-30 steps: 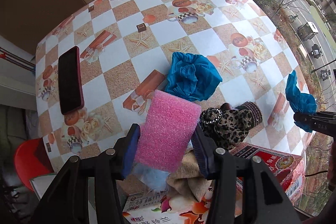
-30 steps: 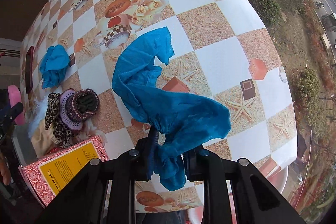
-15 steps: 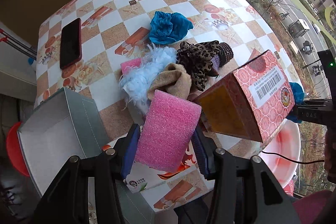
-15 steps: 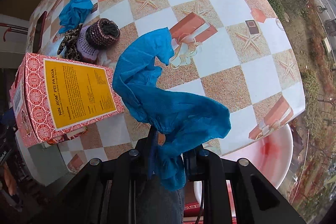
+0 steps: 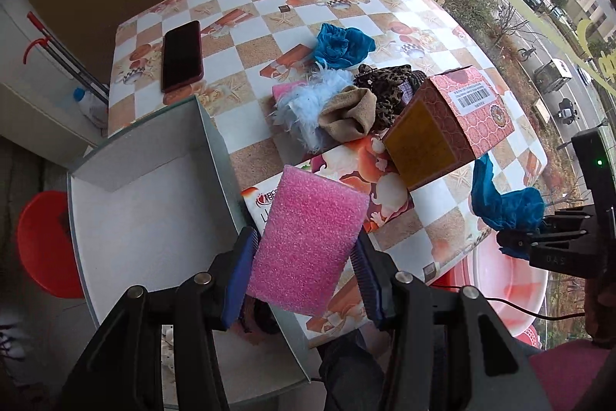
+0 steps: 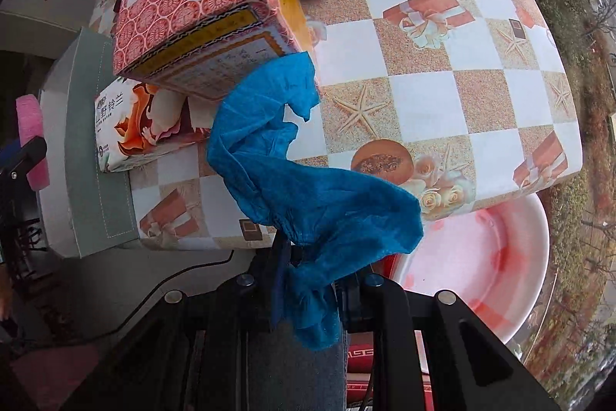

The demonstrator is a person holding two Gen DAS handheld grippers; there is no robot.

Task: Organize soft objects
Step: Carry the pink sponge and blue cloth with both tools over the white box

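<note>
My left gripper (image 5: 306,255) is shut on a pink foam sponge (image 5: 308,241) and holds it above the right wall of an open grey box (image 5: 154,203) at the table's near edge. My right gripper (image 6: 312,280) is shut on a crumpled blue cloth (image 6: 308,180), off the near table edge; it also shows in the left wrist view (image 5: 504,207). On the table lie a second blue cloth (image 5: 340,45), a light blue fluffy piece (image 5: 308,103), a tan cloth (image 5: 348,114) and a leopard-print piece (image 5: 389,87).
A red patterned carton (image 5: 450,122) leans on a flowered tissue pack (image 5: 362,176). A dark phone (image 5: 181,54) lies at the left. A pink-white basin (image 6: 481,257) and a red stool (image 5: 46,241) stand below the table edge.
Both grippers have pulled back toward the near table edge with their loads. The grey box has come into view under the left gripper, and the basin under the right one.
</note>
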